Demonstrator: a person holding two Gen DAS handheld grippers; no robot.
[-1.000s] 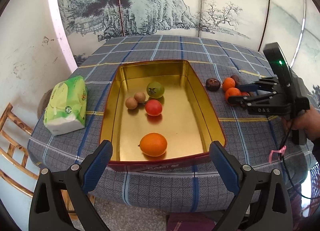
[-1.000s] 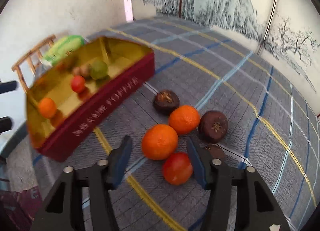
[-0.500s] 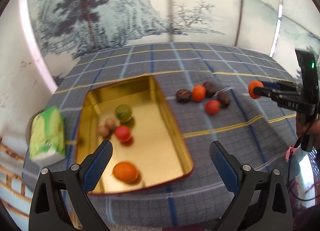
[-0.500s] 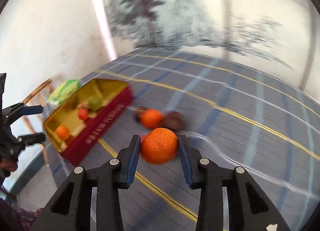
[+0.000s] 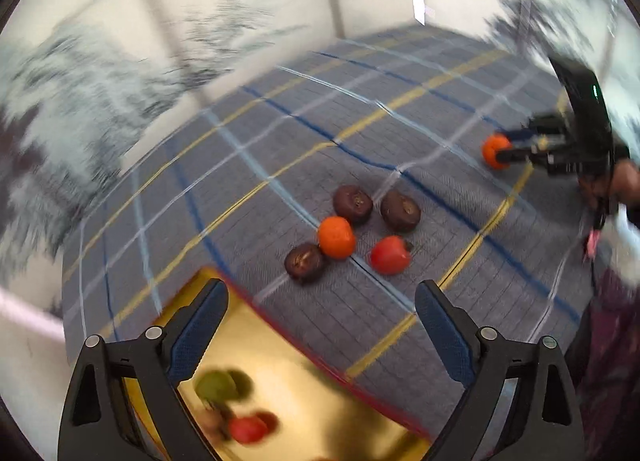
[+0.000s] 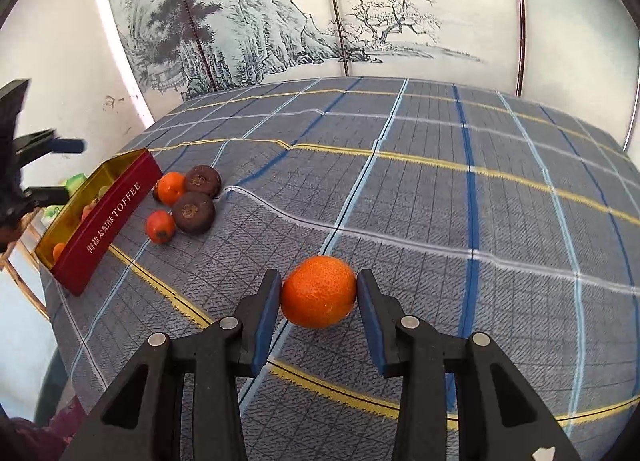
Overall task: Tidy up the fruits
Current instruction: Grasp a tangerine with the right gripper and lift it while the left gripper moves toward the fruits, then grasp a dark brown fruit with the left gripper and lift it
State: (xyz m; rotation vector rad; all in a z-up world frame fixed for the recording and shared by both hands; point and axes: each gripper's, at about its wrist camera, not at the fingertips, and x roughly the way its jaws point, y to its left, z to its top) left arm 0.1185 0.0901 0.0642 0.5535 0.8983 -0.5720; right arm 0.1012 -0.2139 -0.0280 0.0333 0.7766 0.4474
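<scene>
The right tongs (image 6: pixel 318 293) pinch a round, pebbly-skinned orange mandarin (image 6: pixel 319 292) between both blue pads, just above the plaid-clothed worktop (image 6: pixel 440 197). The red-walled, gold-lined toffee tin (image 6: pixel 108 217) lies far to their left, past a cluster of loose fruits. The left tongs (image 5: pixel 322 317) gape wide and empty over the tin's near corner, much closer to it

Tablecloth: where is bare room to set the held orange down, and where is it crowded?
Bare plaid tablecloth spreads ahead and right of the right tongs holding the orange. Crowded: the loose fruit cluster beside the toffee tin, under the open left tongs.
</scene>
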